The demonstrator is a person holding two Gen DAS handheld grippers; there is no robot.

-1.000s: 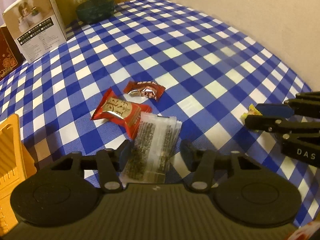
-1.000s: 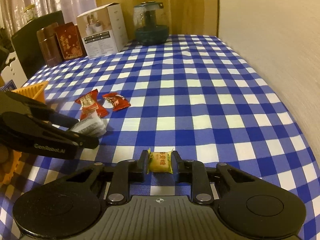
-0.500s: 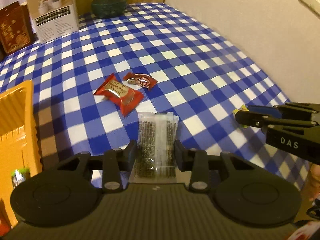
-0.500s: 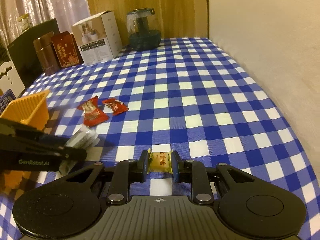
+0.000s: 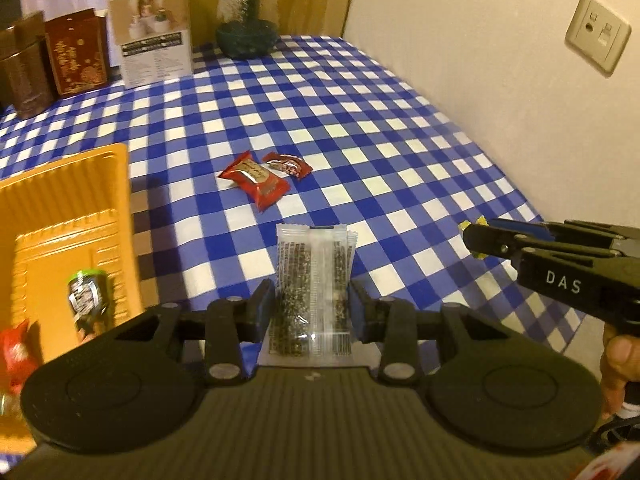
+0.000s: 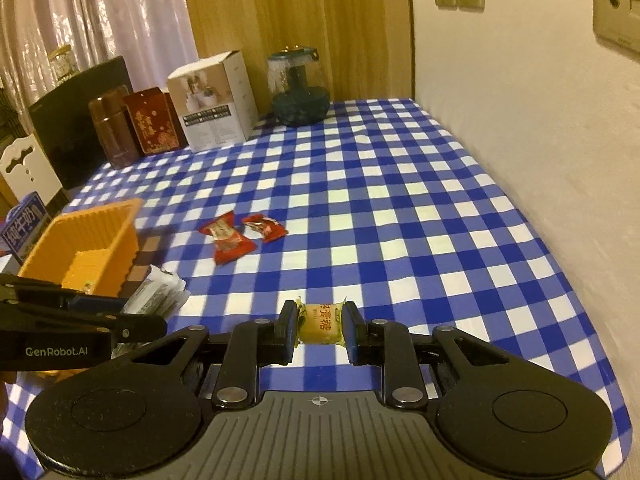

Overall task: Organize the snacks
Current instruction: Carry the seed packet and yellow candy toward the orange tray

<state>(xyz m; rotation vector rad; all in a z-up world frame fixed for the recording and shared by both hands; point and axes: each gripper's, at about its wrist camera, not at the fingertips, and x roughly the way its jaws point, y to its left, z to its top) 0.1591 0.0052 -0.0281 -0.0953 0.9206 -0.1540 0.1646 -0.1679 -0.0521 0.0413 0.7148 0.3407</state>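
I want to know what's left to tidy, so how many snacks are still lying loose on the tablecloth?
2: a larger red packet and a smaller red packet, close together mid-table. The clear packet and yellow candy are held in the jaws; the orange tray may hide more.

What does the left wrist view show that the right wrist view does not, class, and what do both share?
Only the left wrist view shows snacks already inside the orange tray, such as a green-topped packet, and the left hand-held gripper gripping the clear seed packet head-on. Only the right wrist view shows the printed face of the yellow candy in the right hand-held gripper. Both show two red snack packets on the checked tablecloth.
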